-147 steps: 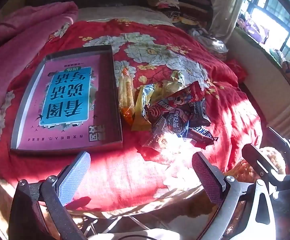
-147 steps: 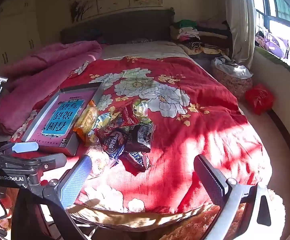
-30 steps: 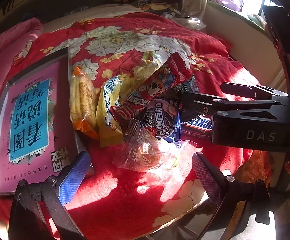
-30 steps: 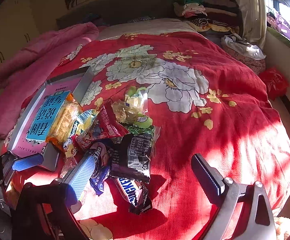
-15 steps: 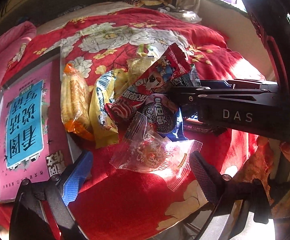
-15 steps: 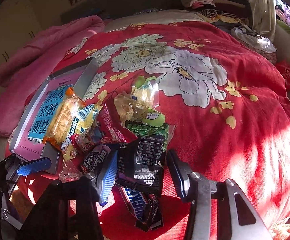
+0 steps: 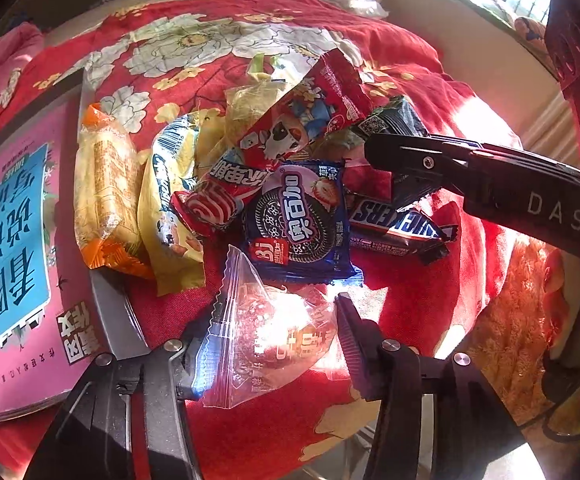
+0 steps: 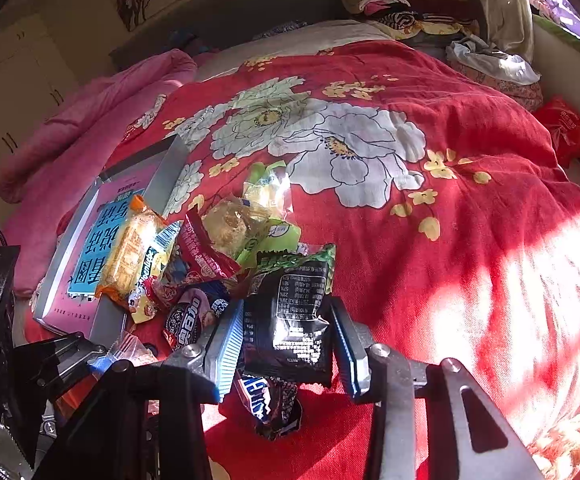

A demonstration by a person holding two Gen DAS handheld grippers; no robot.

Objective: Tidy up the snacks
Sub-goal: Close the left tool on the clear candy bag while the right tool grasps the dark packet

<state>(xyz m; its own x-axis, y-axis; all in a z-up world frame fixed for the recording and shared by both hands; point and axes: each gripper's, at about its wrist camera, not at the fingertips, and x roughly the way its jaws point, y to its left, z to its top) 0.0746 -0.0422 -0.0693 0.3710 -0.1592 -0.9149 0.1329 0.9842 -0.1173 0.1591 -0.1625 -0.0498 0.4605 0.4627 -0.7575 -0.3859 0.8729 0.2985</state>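
**Both claws clamped on snack packs, pile on red bedspread**

Left gripper (image 7: pixel 273 344): jaws have just been closing, now pinching a clear cellophane pack (image 7: pixel 265 332) w/ serrated edge; pads press both sides, pack bulges betw. them. It sits at the near edge of the snack pile, lit hard by sun.

Right gripper (image 8: pixel 285 344): jaws have just been closing too, now squeezed on a black snack pack (image 8: pixel 294 320) w/ white label print. Pack stands betw. the pads, crumpled at the sides. A Snickers bar (image 8: pixel 265 400) lies under it, partly hidden.

Rest of pile, left wrist view: blue Oreo pack (image 7: pixel 298 220) in the middle, just beyond the clear pack; Snickers bar to its right; red pack w/ cartoon dog (image 7: pixel 302 120) behind; yellow wrapper (image 7: pixel 169 200) and orange-ended biscuit pack (image 7: pixel 105 188) to the left, the latter against the rim of a grey tray (image 7: pixel 109 312). Tray holds a pink book w/ blue label (image 7: pixel 13 240).

All on a red floral bedspread (image 8: pixel 410 152). Pink blanket (image 8: pixel 89 112) at far left.
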